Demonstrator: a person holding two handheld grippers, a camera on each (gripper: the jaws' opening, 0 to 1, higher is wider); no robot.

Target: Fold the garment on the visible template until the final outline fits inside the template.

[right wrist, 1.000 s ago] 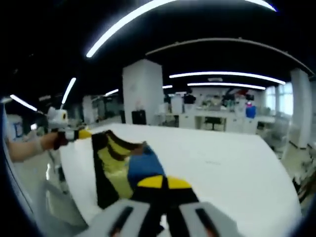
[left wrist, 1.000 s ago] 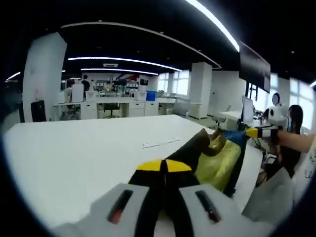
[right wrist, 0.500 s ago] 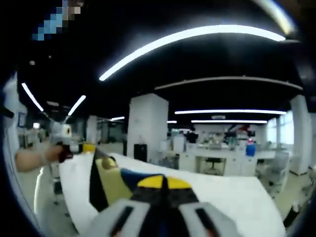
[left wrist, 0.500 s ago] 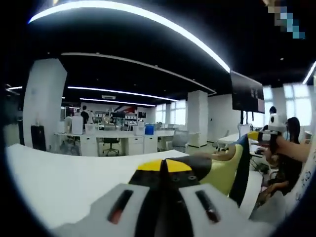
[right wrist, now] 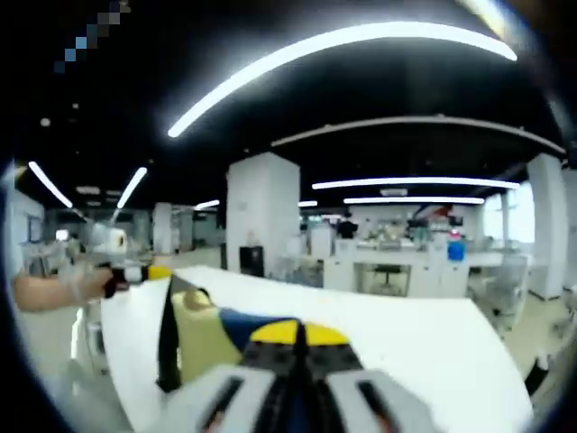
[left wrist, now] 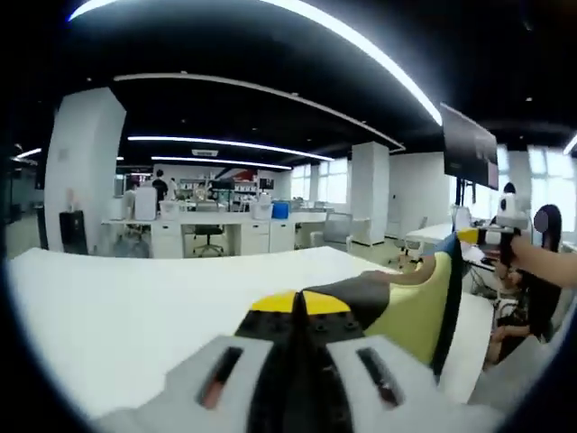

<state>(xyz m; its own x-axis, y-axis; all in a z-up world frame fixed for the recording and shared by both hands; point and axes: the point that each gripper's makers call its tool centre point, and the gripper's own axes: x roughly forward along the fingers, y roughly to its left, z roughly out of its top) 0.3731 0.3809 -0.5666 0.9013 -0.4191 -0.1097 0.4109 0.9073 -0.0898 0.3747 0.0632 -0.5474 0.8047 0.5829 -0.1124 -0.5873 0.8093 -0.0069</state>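
**Garment held aloft between two grippers, template out of sight**

Above the white tabletop (left wrist: 135,307) the garment (left wrist: 410,307) hangs stretched between both grippers, a panel of yellow-green, black and blue cloth. From the left gripper view, the left gripper (left wrist: 299,303) has its yellow-tipped jaws pressed together on a dark edge of the cloth, which runs away to the right toward the right gripper (left wrist: 471,236), held by a hand at the far end. From the right gripper view the picture mirrors this: the right gripper (right wrist: 297,334) has its jaws closed on the blue and black edge of the garment (right wrist: 203,338), and the cloth runs left to the left gripper (right wrist: 151,271), with a hand behind it. The tabletop (right wrist: 406,343) spreads pale and bare beyond.

Several things could go wrong from here, as I judge it. Both cameras look out level across the room, not down, so no template outline can be made out on the tabletop; lowering the cloth blind could land it off the template or askew. The garment also appears to hang near the tabletop's near edge, and slack in the middle could let it drape over that edge. Each gripper seems to pinch only a thin edge of fabric, so a sharp tug apart could pull the cloth free from one side and collapse the fold. Uneven lowering of the two hands would likely leave wrinkles or a skewed crease, making the outline spill past the template.
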